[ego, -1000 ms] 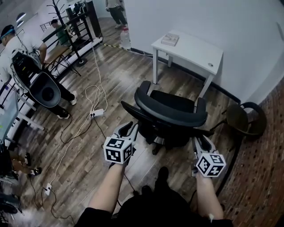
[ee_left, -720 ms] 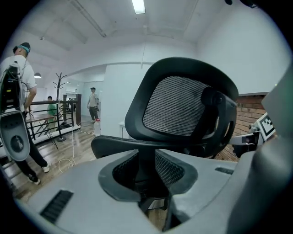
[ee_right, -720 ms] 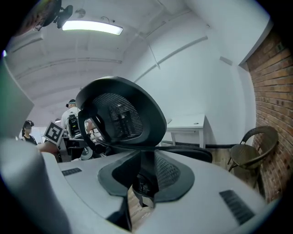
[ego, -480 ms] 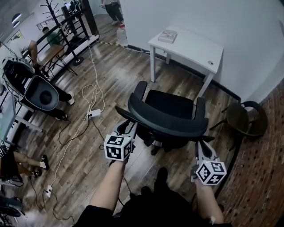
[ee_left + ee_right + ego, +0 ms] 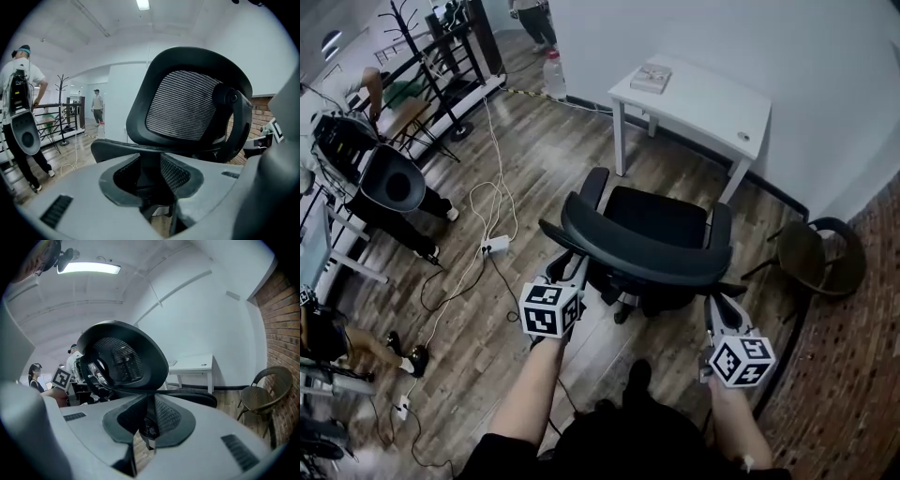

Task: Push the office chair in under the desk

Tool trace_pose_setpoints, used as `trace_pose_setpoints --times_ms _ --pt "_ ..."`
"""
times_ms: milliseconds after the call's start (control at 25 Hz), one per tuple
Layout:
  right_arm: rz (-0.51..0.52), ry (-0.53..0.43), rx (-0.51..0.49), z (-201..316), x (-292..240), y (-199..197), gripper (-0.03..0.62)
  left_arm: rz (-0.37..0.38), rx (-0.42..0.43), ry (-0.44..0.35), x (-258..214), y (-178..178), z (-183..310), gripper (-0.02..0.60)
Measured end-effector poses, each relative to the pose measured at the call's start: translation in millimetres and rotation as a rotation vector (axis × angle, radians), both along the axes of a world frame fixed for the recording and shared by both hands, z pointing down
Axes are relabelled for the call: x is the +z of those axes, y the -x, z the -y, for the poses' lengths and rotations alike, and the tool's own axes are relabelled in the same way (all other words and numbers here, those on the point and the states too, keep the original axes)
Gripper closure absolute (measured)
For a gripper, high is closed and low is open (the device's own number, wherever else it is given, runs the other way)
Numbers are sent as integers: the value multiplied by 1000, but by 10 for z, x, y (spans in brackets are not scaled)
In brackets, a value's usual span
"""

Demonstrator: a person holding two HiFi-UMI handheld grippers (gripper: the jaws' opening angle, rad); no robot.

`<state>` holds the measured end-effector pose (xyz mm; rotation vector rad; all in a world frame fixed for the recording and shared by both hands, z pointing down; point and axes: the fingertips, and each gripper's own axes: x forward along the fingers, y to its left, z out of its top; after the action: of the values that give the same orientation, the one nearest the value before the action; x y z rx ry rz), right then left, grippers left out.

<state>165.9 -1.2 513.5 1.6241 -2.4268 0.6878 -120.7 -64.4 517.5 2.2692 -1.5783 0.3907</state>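
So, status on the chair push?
Left gripper clamped on chair arm. Right gripper on other arm, jaws opening slightly. Chair short of desk, not under. Nothing between them.

The office chair (image 5: 647, 244) has a black, matt plastic frame. Its backrest is an open, finely ribbed black mesh, and its seat looks like dark matt cloth. The desk (image 5: 703, 98) beyond it is white and smooth with a faint sheen. The floor (image 5: 544, 159) is brown wood-look plank, streaky in grain and slightly glossy. The white wall (image 5: 787, 47) at the far side is smooth, matt paint, while the brick wall (image 5: 858, 375) on the right is rough and red. The round chair (image 5: 811, 253) at far right looks brown and woven.
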Motion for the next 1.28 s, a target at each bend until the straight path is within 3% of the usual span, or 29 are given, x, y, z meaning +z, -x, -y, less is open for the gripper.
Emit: trace_pose_setpoints --times_ms 320,480,720,1080,1280 --pt "28 19 -112 329 -5 18 536 22 -55 9 -3 -6 402 464" --pt "29 17 -147 803 44 -3 553 12 -100 13 46 -4 863 466" --pt "28 25 -155 860 20 14 551 3 -76 12 28 -3 945 466" --pt "15 9 -77 1150 30 144 549 -14 -36 -13 35 94 1351 466" --pt "4 0 6 1508 46 219 556 -27 44 -6 87 52 1727 465"
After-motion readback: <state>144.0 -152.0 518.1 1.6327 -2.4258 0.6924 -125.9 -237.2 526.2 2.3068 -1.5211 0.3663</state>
